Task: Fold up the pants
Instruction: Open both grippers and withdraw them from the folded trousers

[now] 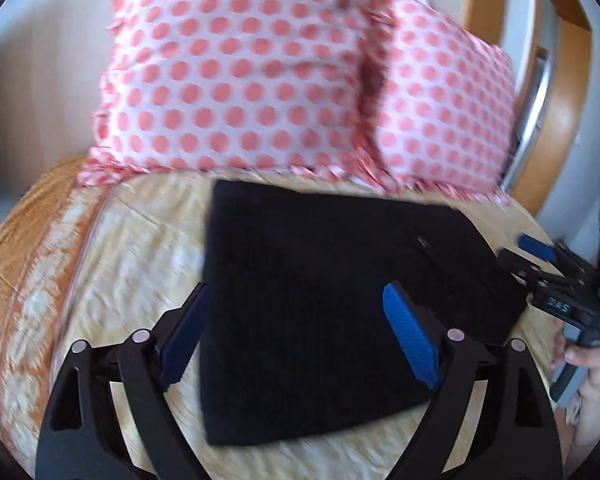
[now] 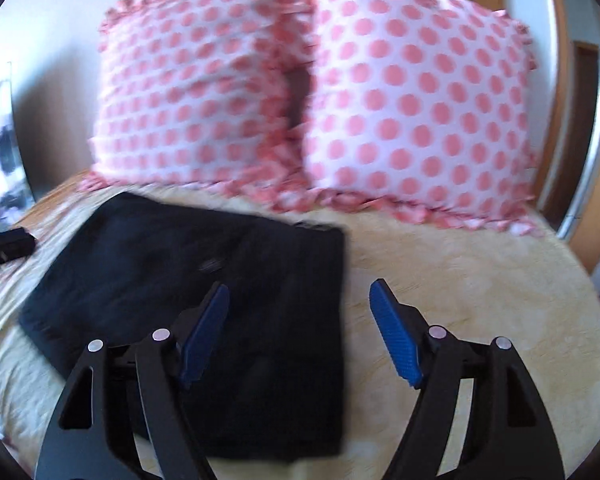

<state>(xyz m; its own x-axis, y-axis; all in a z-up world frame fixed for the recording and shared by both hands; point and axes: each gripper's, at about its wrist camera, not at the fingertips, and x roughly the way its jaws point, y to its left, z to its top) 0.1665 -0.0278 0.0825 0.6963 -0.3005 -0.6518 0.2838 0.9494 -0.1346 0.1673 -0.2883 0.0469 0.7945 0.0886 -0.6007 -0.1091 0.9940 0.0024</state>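
Observation:
Black pants (image 1: 320, 304) lie folded into a flat rectangle on the cream bedspread (image 1: 132, 260); they also show in the right wrist view (image 2: 204, 292). My left gripper (image 1: 298, 290) is open and empty, hovering over the pants' near left part. My right gripper (image 2: 300, 290) is open and empty, above the pants' right edge. In the left wrist view the right gripper (image 1: 540, 256) sits at the pants' right side, held by a hand (image 1: 596, 376). The left gripper's body (image 2: 4, 246) shows at the left edge of the right wrist view.
Two pink polka-dot pillows (image 1: 260, 72) (image 2: 416, 104) stand at the head of the bed behind the pants. The bedspread (image 2: 480, 280) has an orange patterned border (image 1: 32, 240) at left. A wooden door frame (image 1: 564, 128) and a metal handle (image 1: 534, 112) are at right.

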